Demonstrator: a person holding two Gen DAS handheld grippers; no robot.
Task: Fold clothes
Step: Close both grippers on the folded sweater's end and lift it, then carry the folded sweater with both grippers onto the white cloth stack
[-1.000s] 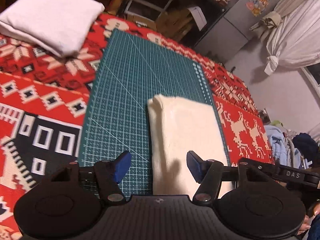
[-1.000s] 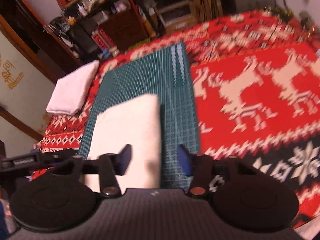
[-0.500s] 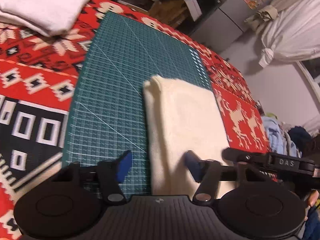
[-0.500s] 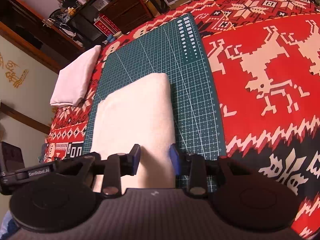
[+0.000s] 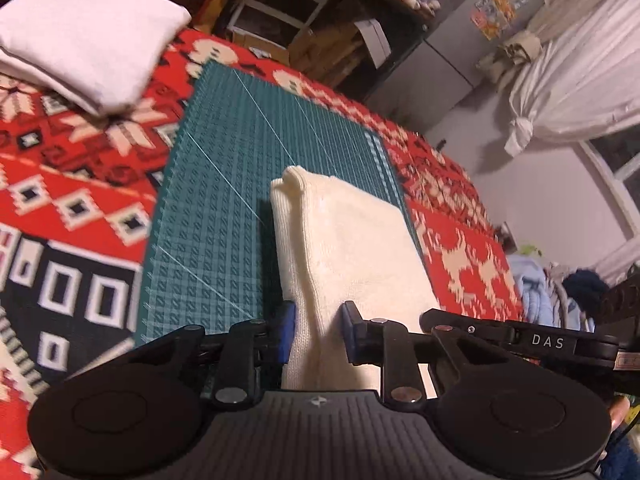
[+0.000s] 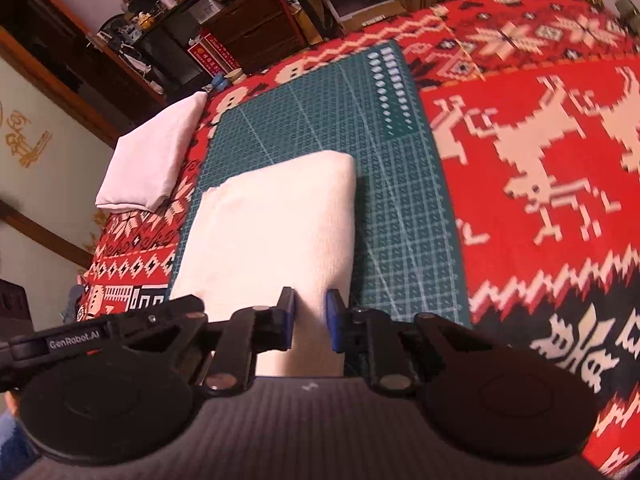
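Observation:
A folded cream knit garment lies on the green cutting mat; it also shows in the right wrist view on the mat. My left gripper is shut on the garment's near left edge, with cloth pinched between the blue pads. My right gripper is shut on the garment's near right corner. The other gripper's arm shows at each view's edge.
A folded white garment lies on the red patterned blanket at the far left, also in the right wrist view. Shelves and clutter stand beyond the far edge. A white curtain hangs at the right.
Both grippers have moved onto the near edge of the cream garment and shut on it; they were open one second ago.

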